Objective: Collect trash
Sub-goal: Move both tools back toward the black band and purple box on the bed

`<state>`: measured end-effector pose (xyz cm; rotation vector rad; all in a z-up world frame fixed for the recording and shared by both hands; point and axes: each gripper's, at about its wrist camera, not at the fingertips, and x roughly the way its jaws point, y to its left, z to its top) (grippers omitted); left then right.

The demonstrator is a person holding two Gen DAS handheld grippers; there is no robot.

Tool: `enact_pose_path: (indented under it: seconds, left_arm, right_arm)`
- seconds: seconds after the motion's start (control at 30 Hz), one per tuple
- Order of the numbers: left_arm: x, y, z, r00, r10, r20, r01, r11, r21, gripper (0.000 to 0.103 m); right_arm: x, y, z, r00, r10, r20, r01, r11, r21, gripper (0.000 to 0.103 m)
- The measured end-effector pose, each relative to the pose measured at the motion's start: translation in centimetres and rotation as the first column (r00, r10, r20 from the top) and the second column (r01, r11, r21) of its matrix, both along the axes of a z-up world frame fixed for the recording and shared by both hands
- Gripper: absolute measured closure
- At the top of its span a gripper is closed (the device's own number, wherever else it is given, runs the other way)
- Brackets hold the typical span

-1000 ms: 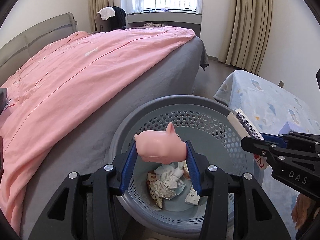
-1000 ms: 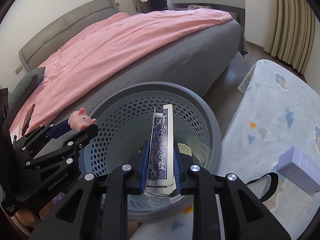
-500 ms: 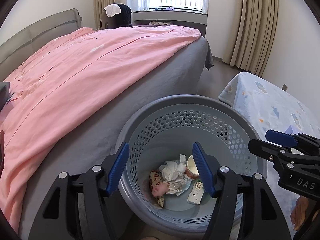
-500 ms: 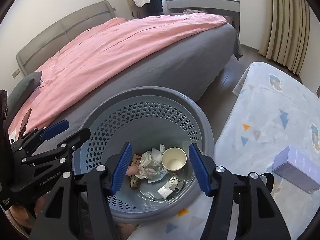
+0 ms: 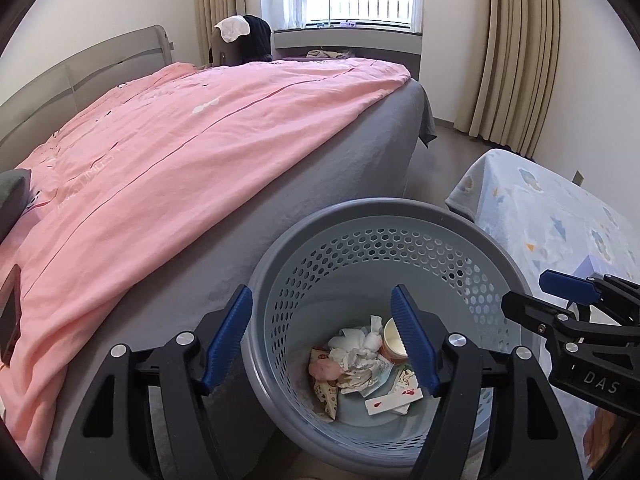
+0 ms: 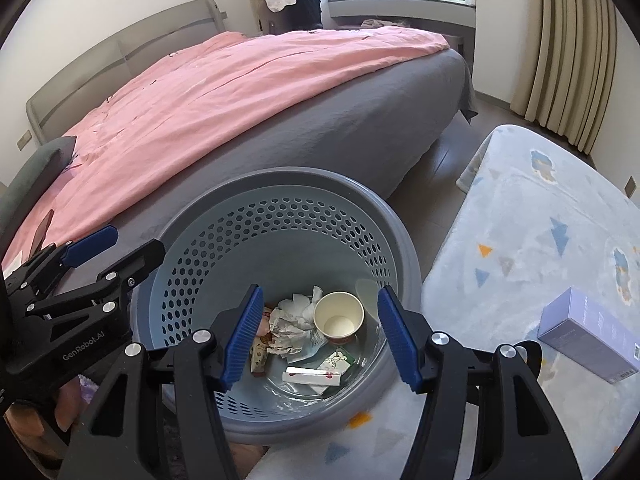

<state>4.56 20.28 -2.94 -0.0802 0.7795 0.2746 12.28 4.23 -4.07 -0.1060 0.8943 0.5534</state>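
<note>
Bedside basket (image 5: 360, 216): both fingers open, left (image 5: 322, 340) just widened, empty; purple box (image 6: 588, 334) only in right view.

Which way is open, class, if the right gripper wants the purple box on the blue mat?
Probably yes. The right gripper is open and empty above the basket, and the purple box lies uncovered on the mat beside it, nothing between.
</note>
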Motion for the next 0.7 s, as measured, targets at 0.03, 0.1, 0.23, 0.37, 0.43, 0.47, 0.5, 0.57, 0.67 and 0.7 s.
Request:
enact_pose_path:
  seconds: [0.03,0.1,0.23,0.37,0.43,0.47,0.5,0.57,0.67,0.7]
  left_arm:
    - [0.0,-0.1,0.1,1.000,-0.001,0.002,0.001,1.000,0.003,0.033]
    - [-0.1,-0.3,0.2,1.000,-0.004,0.005,0.004,1.000,0.010,0.033]
    - [-0.2,-0.8,0.4,1.000,-0.011,0.014,0.010,1.000,0.024,0.031]
    - [-0.4,-1.5,0.6,0.999,-0.028,0.021,0.027,0.999,0.029,0.031]
    - [-0.5,-1.9,0.7,0.999,-0.036,0.022,0.035,0.999,0.037,0.031]
    - [-0.6,-2.1,0.8,0.999,-0.042,0.023,0.041,0.998,0.038,0.031]
    - [-0.6,-2.3,0.9,0.998,-0.050,0.025,0.049,0.998,0.036,0.031]
    - [-0.7,-2.8,1.0,0.998,-0.062,0.027,0.061,0.998,0.032,0.031]
    - [-0.8,-3.6,1.1,0.996,-0.085,0.028,0.084,0.996,0.023,0.031]
    - [-0.8,-3.9,1.1,0.995,-0.093,0.028,0.093,0.995,0.020,0.031]
  right_arm:
    - [0.0,-0.1,0.0,1.000,-0.007,0.001,0.007,1.000,0.000,0.044]
    - [-0.1,-0.4,0.1,1.000,-0.016,0.003,0.016,1.000,0.000,0.044]
    - [-0.5,-1.0,0.2,0.999,-0.035,0.011,0.035,0.999,-0.010,0.044]
    - [-0.9,-1.8,0.3,0.998,-0.057,0.018,0.058,0.998,-0.013,0.044]
    - [-1.2,-2.4,0.5,0.997,-0.071,0.024,0.072,0.997,-0.015,0.044]
    - [-1.3,-2.7,0.6,0.997,-0.077,0.025,0.077,0.997,-0.016,0.044]
    - [-1.4,-3.1,0.7,0.996,-0.083,0.027,0.084,0.996,-0.016,0.044]
    - [-1.7,-3.9,1.0,0.994,-0.101,0.035,0.101,0.995,-0.019,0.043]
    - [-2.2,-5.6,1.5,0.990,-0.134,0.051,0.135,0.991,-0.020,0.039]
    - [-2.4,-6.4,1.6,0.987,-0.148,0.057,0.149,0.989,-0.021,0.037]
